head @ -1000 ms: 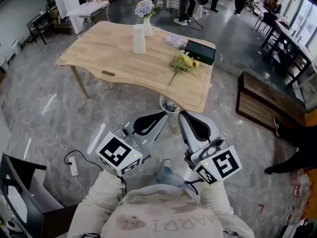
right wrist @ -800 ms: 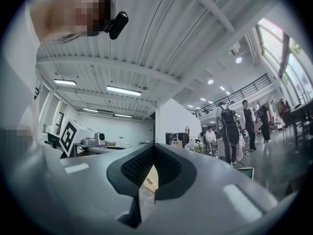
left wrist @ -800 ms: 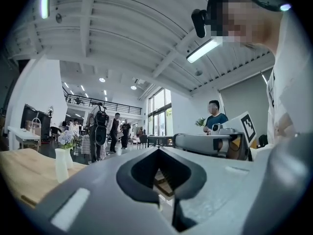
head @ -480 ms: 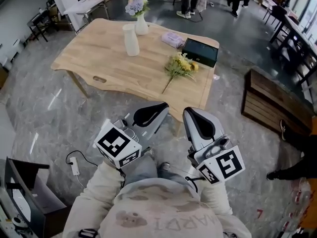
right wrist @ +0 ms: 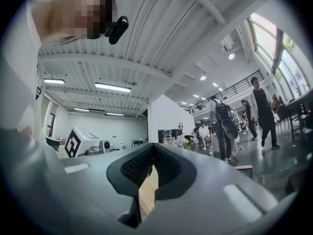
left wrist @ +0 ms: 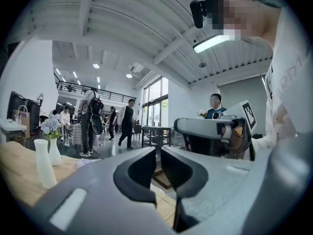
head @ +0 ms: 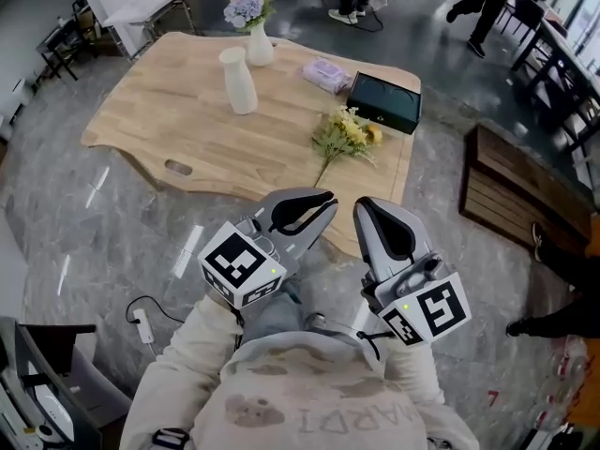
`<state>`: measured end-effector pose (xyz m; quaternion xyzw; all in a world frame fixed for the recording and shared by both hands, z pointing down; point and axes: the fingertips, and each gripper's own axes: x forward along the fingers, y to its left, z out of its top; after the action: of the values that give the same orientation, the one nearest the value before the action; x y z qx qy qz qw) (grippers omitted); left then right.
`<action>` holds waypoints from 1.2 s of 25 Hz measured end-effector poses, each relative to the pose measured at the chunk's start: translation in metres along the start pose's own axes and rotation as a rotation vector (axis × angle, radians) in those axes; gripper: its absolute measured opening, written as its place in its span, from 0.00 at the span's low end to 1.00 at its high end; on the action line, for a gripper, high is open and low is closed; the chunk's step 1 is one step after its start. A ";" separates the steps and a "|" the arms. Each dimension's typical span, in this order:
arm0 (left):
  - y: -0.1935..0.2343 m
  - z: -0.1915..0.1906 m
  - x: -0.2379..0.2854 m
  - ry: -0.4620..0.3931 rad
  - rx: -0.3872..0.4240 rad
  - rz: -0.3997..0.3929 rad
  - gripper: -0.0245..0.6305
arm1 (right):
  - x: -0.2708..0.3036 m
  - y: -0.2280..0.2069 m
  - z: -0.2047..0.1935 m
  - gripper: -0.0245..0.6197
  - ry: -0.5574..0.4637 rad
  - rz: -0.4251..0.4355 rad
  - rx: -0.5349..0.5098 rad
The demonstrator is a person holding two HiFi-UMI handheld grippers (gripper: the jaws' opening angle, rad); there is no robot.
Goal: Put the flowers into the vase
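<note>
A bunch of yellow flowers (head: 345, 136) lies flat on the wooden table (head: 187, 129), near its right end. An empty white vase (head: 238, 81) stands upright towards the back; it also shows at the far left as the white vase (left wrist: 43, 163). My left gripper (head: 319, 201) hovers at the table's near edge, shut with nothing between its jaws. My right gripper (head: 367, 208) is beside it, also shut and empty. Both are short of the flowers. The left gripper (left wrist: 157, 149) and right gripper (right wrist: 153, 147) each show their tips meeting.
A second vase with pale blue flowers (head: 251, 22) stands behind the white one. A dark green box (head: 384, 102) and a purple packet (head: 325, 75) lie at the back right. A wooden bench (head: 511, 195) stands right of the table. People walk beyond.
The table has drawn nearer in the head view. Both grippers have come forward to its near edge, still shut and side by side.
</note>
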<state>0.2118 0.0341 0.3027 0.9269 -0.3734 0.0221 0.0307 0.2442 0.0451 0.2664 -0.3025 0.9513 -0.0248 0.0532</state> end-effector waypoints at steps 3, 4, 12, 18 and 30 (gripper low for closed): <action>0.039 -0.015 0.010 0.037 -0.013 -0.028 0.08 | 0.034 -0.020 -0.004 0.08 0.005 -0.038 0.011; 0.053 -0.021 0.014 0.053 -0.021 -0.039 0.08 | 0.046 -0.027 -0.006 0.08 0.008 -0.051 0.014; 0.125 -0.071 0.046 0.184 -0.088 -0.173 0.16 | 0.120 -0.070 -0.013 0.08 0.042 -0.157 0.015; 0.156 -0.124 0.069 0.308 -0.131 -0.235 0.20 | 0.142 -0.091 -0.023 0.08 0.080 -0.231 0.009; 0.188 -0.219 0.110 0.573 -0.173 -0.211 0.24 | 0.147 -0.122 -0.043 0.08 0.134 -0.287 0.038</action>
<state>0.1565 -0.1606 0.5362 0.9105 -0.2519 0.2471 0.2157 0.1902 -0.1391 0.3058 -0.4321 0.8991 -0.0702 -0.0087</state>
